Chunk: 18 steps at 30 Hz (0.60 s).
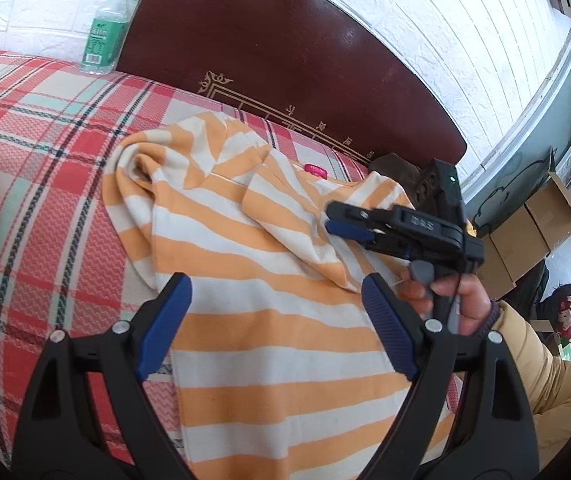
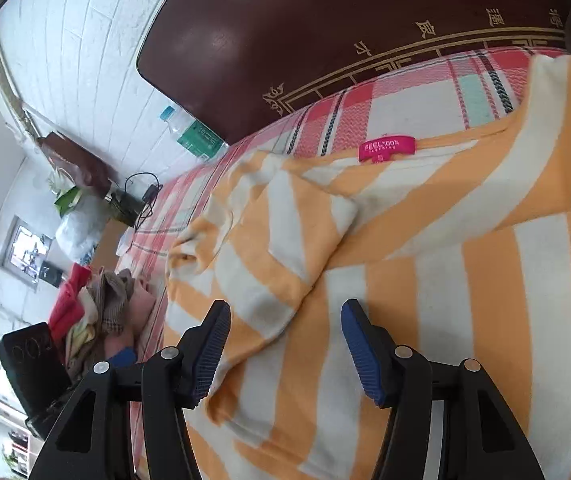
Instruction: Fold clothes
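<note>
An orange-and-white striped shirt (image 1: 269,320) lies on the plaid bed sheet (image 1: 45,168), its collar and pink label (image 1: 315,170) toward the headboard. Both sleeves are folded in over the body. My left gripper (image 1: 273,284) hovers open over the shirt's lower middle, with nothing between its pads. A hand holds my right gripper (image 1: 331,220) over the folded right sleeve. In the right wrist view the right gripper (image 2: 285,306) stands open above the shirt (image 2: 465,300), beside the left sleeve fold (image 2: 285,240), its pads clear of the cloth. The label (image 2: 387,148) shows there too.
A dark red headboard (image 1: 265,40) runs along the far edge, a water bottle (image 1: 105,28) beside it. A pile of other clothes (image 2: 101,304) lies at the bed's left end. Cardboard boxes (image 1: 533,224) stand on the floor to the right. A brown garment (image 1: 397,168) sits near the headboard.
</note>
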Tool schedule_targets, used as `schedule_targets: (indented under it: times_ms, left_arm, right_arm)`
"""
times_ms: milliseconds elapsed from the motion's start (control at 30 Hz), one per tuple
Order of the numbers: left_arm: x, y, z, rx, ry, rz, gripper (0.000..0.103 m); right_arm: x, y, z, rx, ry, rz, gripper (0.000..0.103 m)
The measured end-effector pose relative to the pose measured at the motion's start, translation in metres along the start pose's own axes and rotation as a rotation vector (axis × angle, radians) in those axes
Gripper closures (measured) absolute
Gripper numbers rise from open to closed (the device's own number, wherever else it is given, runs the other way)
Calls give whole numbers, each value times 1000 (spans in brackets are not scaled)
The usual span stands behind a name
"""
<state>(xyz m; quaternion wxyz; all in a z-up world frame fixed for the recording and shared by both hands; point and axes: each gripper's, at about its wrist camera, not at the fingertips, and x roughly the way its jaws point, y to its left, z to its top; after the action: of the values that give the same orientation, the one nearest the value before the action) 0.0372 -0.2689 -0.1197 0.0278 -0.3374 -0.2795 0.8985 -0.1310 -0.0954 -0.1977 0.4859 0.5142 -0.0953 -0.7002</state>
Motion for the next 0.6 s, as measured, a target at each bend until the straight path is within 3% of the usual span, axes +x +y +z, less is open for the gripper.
schedule_targets:
  times_ms: [100,167,200,233,367,600]
  left_arm:
    - [3,-2,-3,-1,12,-10,16]
    - [3,-3,-5,-3,17,-14,16]
    - [2,-3,-6,-3,17,-14,16]
    - [1,-2,-6,-5,15,-13,16]
    - [-9,7,-7,-28,-2,-9,16]
    - [-30,28,-16,-70,-19,26,16]
  right_arm:
    - [13,6,7,-6,-24,-13,43]
    - [21,11,12,-12,-31,-14,60]
    - [24,13,15,-16,-32,-13,90]
    - [24,14,18,-23,-31,-11,94]
    - [8,51,22,-186,-73,-6,94]
    - [28,132,-12,-574,57,-75,92]
